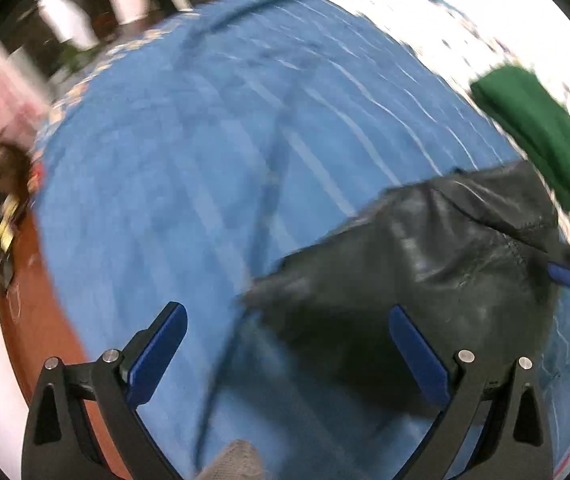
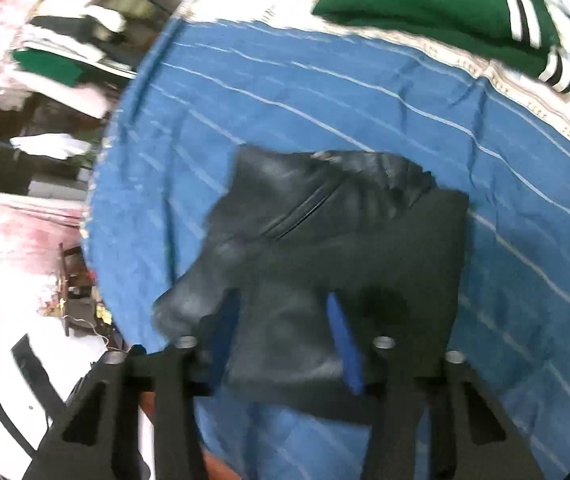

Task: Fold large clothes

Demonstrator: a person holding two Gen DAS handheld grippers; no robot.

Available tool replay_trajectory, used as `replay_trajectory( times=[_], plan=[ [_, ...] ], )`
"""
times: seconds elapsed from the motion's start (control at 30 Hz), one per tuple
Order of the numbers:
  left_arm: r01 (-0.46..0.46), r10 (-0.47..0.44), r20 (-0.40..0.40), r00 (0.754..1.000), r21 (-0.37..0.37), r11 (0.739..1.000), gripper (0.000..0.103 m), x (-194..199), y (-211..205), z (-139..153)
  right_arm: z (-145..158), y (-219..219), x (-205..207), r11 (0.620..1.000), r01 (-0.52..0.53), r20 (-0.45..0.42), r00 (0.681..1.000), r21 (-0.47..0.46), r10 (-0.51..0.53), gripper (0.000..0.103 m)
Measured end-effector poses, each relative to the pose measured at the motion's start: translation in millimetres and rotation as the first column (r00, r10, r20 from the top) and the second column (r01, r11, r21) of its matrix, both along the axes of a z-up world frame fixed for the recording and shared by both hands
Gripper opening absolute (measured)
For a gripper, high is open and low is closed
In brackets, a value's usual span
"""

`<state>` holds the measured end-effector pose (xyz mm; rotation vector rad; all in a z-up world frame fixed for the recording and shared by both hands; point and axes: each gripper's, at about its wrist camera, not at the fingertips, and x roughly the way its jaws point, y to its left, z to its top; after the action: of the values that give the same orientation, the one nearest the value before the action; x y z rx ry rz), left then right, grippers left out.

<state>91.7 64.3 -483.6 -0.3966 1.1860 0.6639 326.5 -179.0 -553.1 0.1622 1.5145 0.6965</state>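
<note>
1. Blue-padded fingers of the left gripper point(image 1: 287, 322) stand wide apart in the left wrist view, released and grasping nothing; one pad point(image 1: 417, 354) hangs over the near edge of the garment, and whether it touches is unclear.
2. Right gripper point(image 2: 281, 322), in the right wrist view, has its blue pads point(image 2: 345, 344) partly closed about a raised fold at the garment's near edge; motion blur hides whether the cloth is actually pinched, so its state cannot be told.
3. Black leather-like jacket point(image 2: 325, 216), the task item, lies crumpled and partly folded on the bedsheet, with a seam or zip line running diagonally across its upper panel. In the left wrist view the same jacket point(image 1: 425, 248) occupies the lower right, and the other gripper's blue pad meets its far right edge.
4. Blue striped bedsheet point(image 2: 365, 92) covers the work surface beneath the jacket, thin white lines crossing it.
5. Green garment with white stripes point(image 2: 445, 4), folded, rests beyond the sheet's far edge on a pale patterned cloth point(image 2: 525, 80), well apart from the jacket.
6. Reddish-brown floor point(image 1: 41, 320) shows at the sheet's left margin.
</note>
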Motion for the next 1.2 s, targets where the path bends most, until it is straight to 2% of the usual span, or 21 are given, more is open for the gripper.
replay_trajectory(
  times=[0.1,0.17,0.23,0.33,0.4,0.47,0.57,0.63,0.7,0.8,0.83,0.9,0.97,1.03,1.07,1.1,1.13,1.2],
  plan=[
    [0.077,-0.074,-0.075,0.994,0.034,0.996,0.103,49,-11,-33,-37,26,26,0.998,-0.011,-0.021,1.0,-0.063,0.009,0.039],
    [0.097,-0.092,-0.121,0.988,0.039,0.994,0.103,66,-9,-50,-58,39,39,0.994,0.026,-0.052,0.998,-0.107,-0.031,0.035],
    [0.09,-0.089,-0.121,0.989,0.006,0.996,0.103,69,2,-64,-77,45,47,0.989,0.041,-0.073,0.996,-0.141,-0.052,0.034],
    [0.07,-0.072,-0.106,0.992,-0.026,0.997,0.103,66,9,-63,-97,52,59,0.986,0.07,-0.115,0.989,-0.149,-0.087,0.034],
    [0.07,-0.072,-0.11,0.991,-0.026,0.997,0.103,62,8,-57,-98,55,65,0.986,0.051,-0.141,0.987,-0.157,-0.074,0.035],
    [0.074,-0.076,-0.107,0.991,-0.022,0.997,0.103,60,7,-52,-82,53,65,0.986,0.036,-0.179,0.982,-0.161,-0.065,0.036],
    [0.09,-0.088,-0.11,0.99,0.011,0.996,0.103,54,5,-48,-34,39,63,0.997,0.056,-0.127,0.99,-0.046,-0.061,0.036],
    [0.099,-0.096,-0.114,0.989,0.022,0.995,0.103,54,6,-51,-24,43,64,0.998,0.062,-0.099,0.993,-0.009,-0.063,0.036],
    [0.101,-0.098,-0.123,0.988,0.023,0.995,0.103,55,8,-55,-38,51,69,0.998,0.066,-0.098,0.993,0.011,-0.064,0.035],
    [0.104,-0.096,-0.131,0.987,0.056,0.993,0.103,56,10,-48,-86,82,75,0.996,0.054,-0.071,0.996,-0.075,-0.059,0.031],
    [0.101,-0.092,-0.131,0.987,0.061,0.993,0.103,55,14,-46,-95,88,76,0.995,0.048,-0.04,0.998,-0.093,-0.052,0.024],
    [0.073,-0.064,-0.122,0.99,0.068,0.995,0.103,48,22,-35,-92,94,78,0.994,0.031,-0.005,0.999,-0.109,-0.032,0.024],
    [0.038,-0.033,-0.093,0.995,0.056,0.998,0.103,34,27,-22,-82,89,80,0.996,0.009,-0.026,1.0,-0.088,-0.011,0.029],
    [-0.033,0.033,-0.039,0.999,0.004,0.999,0.103,10,33,-6,-72,73,81,1.0,0.019,-0.08,0.997,0.007,-0.018,0.035],
    [-0.065,0.065,-0.013,0.998,-0.034,0.997,0.103,-3,35,-2,-66,64,80,0.997,0.035,-0.097,0.995,0.064,-0.029,0.045],
    [-0.118,0.12,0.015,0.993,-0.106,0.987,0.103,-20,38,0,-56,47,77,0.99,0.067,-0.106,0.993,0.12,-0.054,0.055],
    [-0.158,0.166,0.033,0.986,-0.168,0.973,0.103,-32,38,-1,-47,29,73,0.984,0.092,-0.1,0.992,0.154,-0.077,0.075],
    [-0.219,0.258,0.078,0.963,-0.333,0.917,0.103,-55,37,-13,-35,-2,63,0.974,0.123,-0.078,0.991,0.192,-0.109,0.078]
  ],
)
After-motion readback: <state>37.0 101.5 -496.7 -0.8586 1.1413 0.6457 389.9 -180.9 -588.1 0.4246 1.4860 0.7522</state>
